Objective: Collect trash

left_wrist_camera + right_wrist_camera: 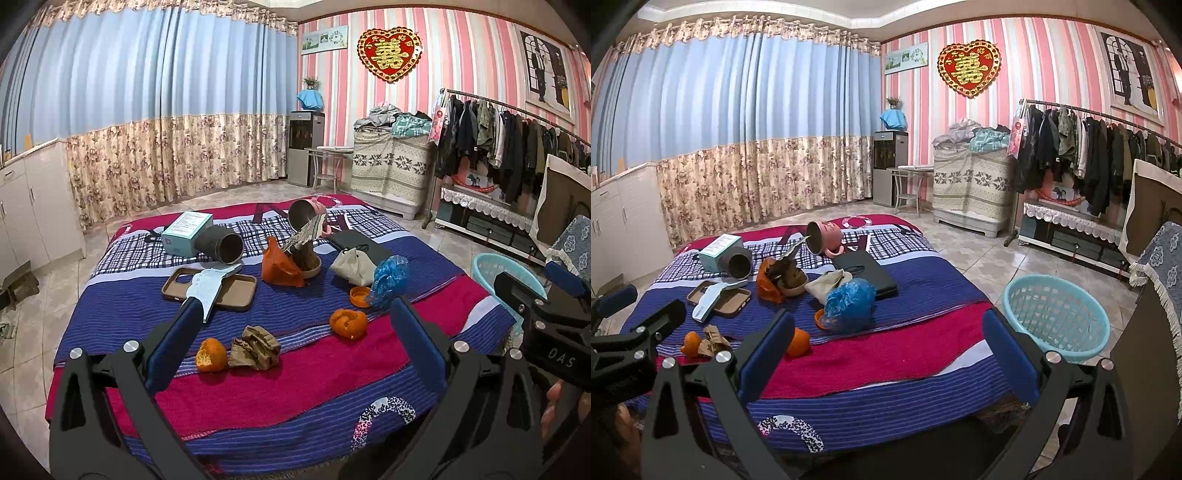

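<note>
Trash lies scattered on a bed with a striped blanket (295, 387). Nearest are two pieces of orange peel (210, 355) (348, 324) and a crumpled brown paper (255, 347). Farther back lie an orange cap (359, 296), a blue plastic bag (389, 277) and an orange plastic bag (279, 267). My left gripper (295, 302) hovers open above the near edge, short of the peels and paper. My right gripper (888, 314) is open too, facing the blue plastic bag (849, 304). A light blue basket (1052, 317) stands on the floor right of the bed.
Also on the bed are a brown phone case (221, 291) under a white packet, a dark cylinder (219, 245), a teal box (186, 229), a tipped pink mug (306, 214), a beige pouch (352, 266) and a black case (868, 273). A clothes rack (1089, 147) lines the right wall.
</note>
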